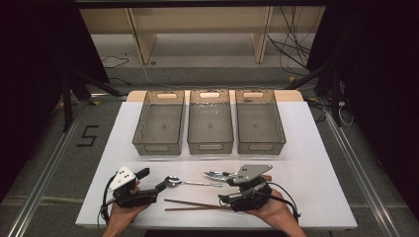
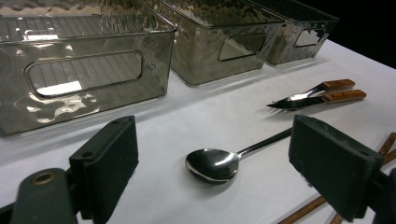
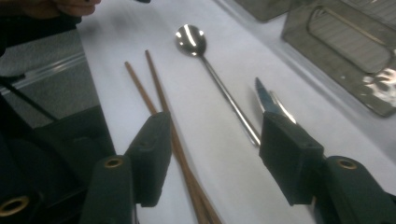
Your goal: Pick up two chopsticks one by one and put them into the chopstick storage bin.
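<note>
Spoon (image 2: 212, 164) between left claw (image 2: 212, 172) jaws.

Polished metal spoon (image 2: 212, 165) gleams; chopsticks (image 3: 161, 112) look wooden; ribbed bins (image 2: 88, 70) are glossy smoky plastic; bench (image 2: 224, 116) is matt white.

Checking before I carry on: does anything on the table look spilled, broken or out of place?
Nothing stands out. The three bins sit in a straight row, empty. The spoon, chopsticks and wood-handled cutlery lie flat on the white table, none visibly damaged.
</note>
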